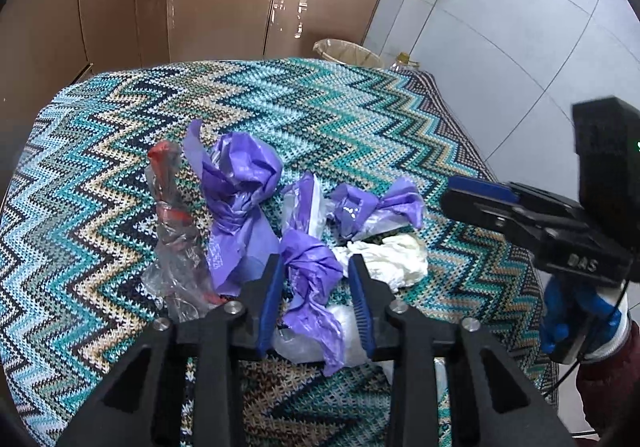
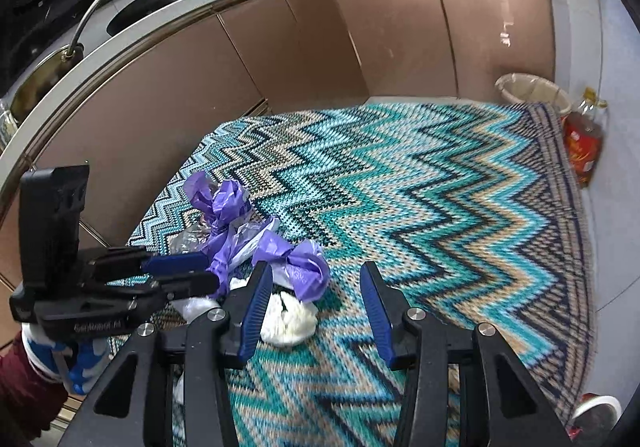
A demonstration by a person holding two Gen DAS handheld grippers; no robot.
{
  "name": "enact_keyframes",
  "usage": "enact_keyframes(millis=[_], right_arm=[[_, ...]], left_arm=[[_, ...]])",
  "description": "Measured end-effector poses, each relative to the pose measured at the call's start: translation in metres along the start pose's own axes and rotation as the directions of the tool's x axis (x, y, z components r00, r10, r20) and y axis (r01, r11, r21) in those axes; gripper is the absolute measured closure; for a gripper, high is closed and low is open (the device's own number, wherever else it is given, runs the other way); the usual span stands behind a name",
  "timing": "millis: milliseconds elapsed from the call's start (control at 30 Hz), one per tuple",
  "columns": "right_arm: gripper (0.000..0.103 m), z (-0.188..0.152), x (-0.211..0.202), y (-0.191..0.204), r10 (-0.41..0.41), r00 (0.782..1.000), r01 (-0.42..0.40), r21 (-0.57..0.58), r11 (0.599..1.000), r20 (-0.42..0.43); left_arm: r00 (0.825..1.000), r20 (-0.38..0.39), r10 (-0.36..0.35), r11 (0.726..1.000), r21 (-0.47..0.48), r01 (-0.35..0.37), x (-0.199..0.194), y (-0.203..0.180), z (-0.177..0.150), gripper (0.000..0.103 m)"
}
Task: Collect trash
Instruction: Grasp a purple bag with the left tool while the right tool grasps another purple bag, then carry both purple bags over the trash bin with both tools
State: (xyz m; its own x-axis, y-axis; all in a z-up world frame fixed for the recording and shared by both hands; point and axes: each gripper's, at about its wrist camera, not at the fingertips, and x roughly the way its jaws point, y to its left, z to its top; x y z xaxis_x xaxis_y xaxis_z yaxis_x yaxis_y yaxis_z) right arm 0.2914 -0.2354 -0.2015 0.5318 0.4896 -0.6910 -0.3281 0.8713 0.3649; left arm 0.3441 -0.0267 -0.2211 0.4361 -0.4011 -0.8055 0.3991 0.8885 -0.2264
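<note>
The purple bag (image 1: 310, 279), light, limp and slippery, lies between the apart left claw (image 1: 316, 299); pinch its twisted knot.

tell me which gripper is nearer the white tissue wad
Right. The right gripper has the tissue wad just inside its left finger; the left gripper straddles a purple bag beside it.

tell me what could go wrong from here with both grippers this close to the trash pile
1. The left gripper straddles one purple bag amid tangled neighbours, so closing may drag extra pieces off the table.
2. The right gripper is open near the white crumpled tissue, close to the left, so they could collide.
</note>
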Motion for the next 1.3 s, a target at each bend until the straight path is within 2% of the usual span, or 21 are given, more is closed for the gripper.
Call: enact_keyframes(millis=[200,233,300,367,467,767,967,1300], right_arm=[[0.062,0.003,0.031,-0.005,0.041,0.998,-0.04,0.022,0.999,-0.044],[0.064,0.003,0.034,-0.006,0.042,0.998,-0.041,0.027,0.999,-0.048],[0.079,0.003,0.039,-0.008,0.052,0.997,-0.05,0.037,0.998,-0.052],[0.082,0.003,0.037,-0.01,0.061,0.998,-0.059,0.052,0.997,-0.035],[0.083,0.002,0.03,-0.009,0.042,0.999,-0.041,0.048,0.998,-0.015],[0.084,-0.007,-0.02,-0.004,-0.009,0.998,0.006,0.042,0.999,0.062],[0.084,-0.018,-0.066,0.008,-0.025,0.992,0.02,0.043,0.999,0.125],[0.084,-0.037,-0.149,0.035,-0.034,0.966,0.031,0.019,0.999,0.255]], left_arm=[[1.0,0.0,0.003,1.0,0.017,-0.003,0.004,-0.001,-0.001,0.079],[1.0,0.002,0.003,1.0,0.018,-0.003,0.004,-0.002,-0.002,0.085],[1.0,0.009,0.003,1.0,0.017,-0.004,0.004,-0.003,-0.002,0.085],[1.0,0.015,0.003,1.0,0.016,-0.003,0.003,-0.004,-0.002,0.089],[0.999,0.031,-0.004,1.0,0.012,0.004,-0.001,-0.005,-0.001,0.09],[0.992,0.12,-0.039,0.999,0.001,0.039,-0.037,-0.015,0.0,0.091],[0.981,0.19,-0.037,0.999,0.013,0.035,-0.079,-0.027,-0.002,0.091],[0.942,0.336,-0.006,0.999,0.037,-0.007,-0.176,-0.049,-0.006,0.091]])
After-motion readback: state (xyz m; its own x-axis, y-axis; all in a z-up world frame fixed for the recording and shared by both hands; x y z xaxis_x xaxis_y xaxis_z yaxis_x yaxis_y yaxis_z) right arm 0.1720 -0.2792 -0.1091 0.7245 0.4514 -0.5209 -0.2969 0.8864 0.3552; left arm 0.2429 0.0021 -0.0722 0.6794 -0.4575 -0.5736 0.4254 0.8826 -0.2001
